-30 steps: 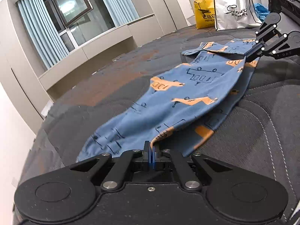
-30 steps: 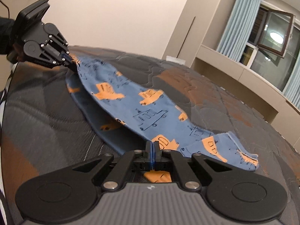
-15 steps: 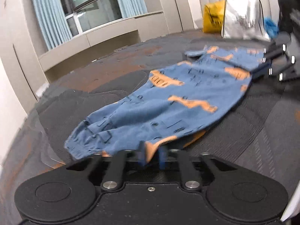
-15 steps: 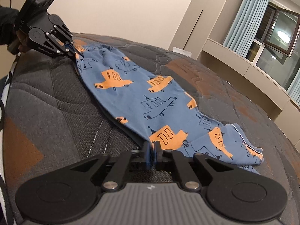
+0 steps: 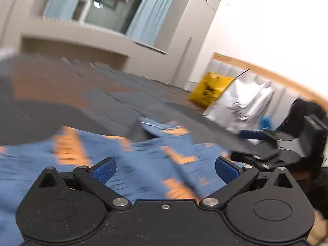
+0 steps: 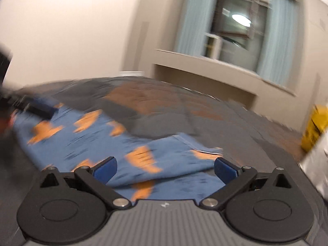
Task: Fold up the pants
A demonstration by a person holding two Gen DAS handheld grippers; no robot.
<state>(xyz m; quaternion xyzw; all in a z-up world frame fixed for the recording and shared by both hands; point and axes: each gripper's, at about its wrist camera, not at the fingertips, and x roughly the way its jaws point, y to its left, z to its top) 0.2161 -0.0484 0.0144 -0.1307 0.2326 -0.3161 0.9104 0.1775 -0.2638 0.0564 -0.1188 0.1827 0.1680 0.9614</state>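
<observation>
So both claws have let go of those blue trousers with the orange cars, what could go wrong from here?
1. The blue cotton pants with orange prints lie doubled but uneven, one layer's edge sticking out, so the next fold may come out crooked.
2. Both pictures are blurred by fast motion; the open left gripper and right gripper sit low over the cloth and could snag and drag it.
3. The yellow bag and silver bag sit nearby on the bed and could get bumped.

One pair of pants [image 5: 143,164], lower centre. Two grippers: left gripper [image 5: 165,169] and right gripper [image 6: 165,168]. Two bags at right: one yellow bag [image 5: 209,90], one silver bag [image 5: 242,106]. One bed [image 5: 61,94].
</observation>
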